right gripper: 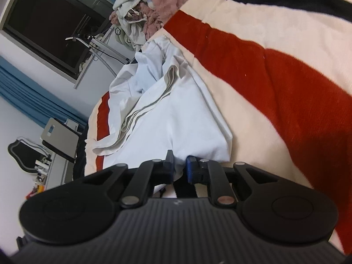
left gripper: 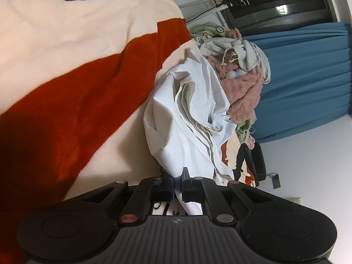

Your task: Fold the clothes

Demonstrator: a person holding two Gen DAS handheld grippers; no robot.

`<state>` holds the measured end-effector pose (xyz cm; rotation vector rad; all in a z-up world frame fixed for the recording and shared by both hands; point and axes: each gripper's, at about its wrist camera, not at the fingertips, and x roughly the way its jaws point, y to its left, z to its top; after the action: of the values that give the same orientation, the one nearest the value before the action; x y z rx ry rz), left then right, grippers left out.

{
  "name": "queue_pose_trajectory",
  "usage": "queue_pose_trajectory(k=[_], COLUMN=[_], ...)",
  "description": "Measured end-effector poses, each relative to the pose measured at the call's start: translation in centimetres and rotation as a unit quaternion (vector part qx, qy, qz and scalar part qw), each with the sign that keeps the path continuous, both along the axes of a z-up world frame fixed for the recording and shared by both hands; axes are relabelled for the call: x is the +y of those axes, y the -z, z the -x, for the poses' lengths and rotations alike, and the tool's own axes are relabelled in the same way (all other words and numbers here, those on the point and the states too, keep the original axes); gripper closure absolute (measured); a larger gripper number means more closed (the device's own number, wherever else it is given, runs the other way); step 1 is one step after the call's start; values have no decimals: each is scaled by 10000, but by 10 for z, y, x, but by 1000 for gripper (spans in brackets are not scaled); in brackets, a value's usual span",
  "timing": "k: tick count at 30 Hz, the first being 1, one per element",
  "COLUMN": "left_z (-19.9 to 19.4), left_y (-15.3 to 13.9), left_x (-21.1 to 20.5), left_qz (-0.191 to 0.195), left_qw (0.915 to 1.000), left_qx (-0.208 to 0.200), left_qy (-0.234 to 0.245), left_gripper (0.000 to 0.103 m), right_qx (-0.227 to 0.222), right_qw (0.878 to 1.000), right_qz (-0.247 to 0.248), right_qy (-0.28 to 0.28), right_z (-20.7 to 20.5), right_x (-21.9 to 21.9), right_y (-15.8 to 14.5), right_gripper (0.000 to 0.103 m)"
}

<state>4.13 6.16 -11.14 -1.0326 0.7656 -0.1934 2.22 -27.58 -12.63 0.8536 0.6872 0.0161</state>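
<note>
white garment (right gripper: 176,118) lying bunched on striped blanket (right gripper: 286,92), looking light, soft, floppy | left gripper (left gripper: 177,183) pinching its near edge | right gripper (right gripper: 180,167) clamping a bunched corner | best taking hems, corners | laundry pile (left gripper: 239,70) sitting beyond

Beyond my work I see a fleecy cream blanket (left gripper: 66,33) with broad red stripes and a black band, blue curtains (left gripper: 303,77) along the white wall, a dark window (right gripper: 50,22), and a cluttered shelf (right gripper: 44,167).
</note>
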Motion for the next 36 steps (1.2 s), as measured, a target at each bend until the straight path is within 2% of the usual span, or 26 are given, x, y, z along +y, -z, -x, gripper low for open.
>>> queue_pose_trajectory(k=[10, 18, 25, 29, 33, 36], left_z=[-1, -1, -3, -4, -5, -6], left_y=[2, 3, 6, 7, 9, 10], left_x=[1, 0, 1, 6, 7, 7], left_qz=[105, 111, 223, 269, 316, 339], left_qw=[9999, 9999, 9996, 9992, 9989, 9988], left_qx=[77, 91, 136, 167, 215, 231], left_qy=[-44, -55, -63, -238, -270, -271], left_gripper=[97, 97, 97, 97, 97, 97], right_qx=[-308, -331, -14, 53, -76, -170], right_qw=[9973, 9961, 9991, 9920, 9860, 9866], right_qz=[665, 814, 128, 267, -388, -1038], right_qy=[-6, 4, 398, 1230, 1617, 1251], right_z=[6, 7, 10, 22, 29, 29], right_x=[10, 12, -15, -44, -76, -75], right_y=[-15, -17, -1, -2, 1, 6], right_gripper=[90, 90, 90, 98, 98, 95])
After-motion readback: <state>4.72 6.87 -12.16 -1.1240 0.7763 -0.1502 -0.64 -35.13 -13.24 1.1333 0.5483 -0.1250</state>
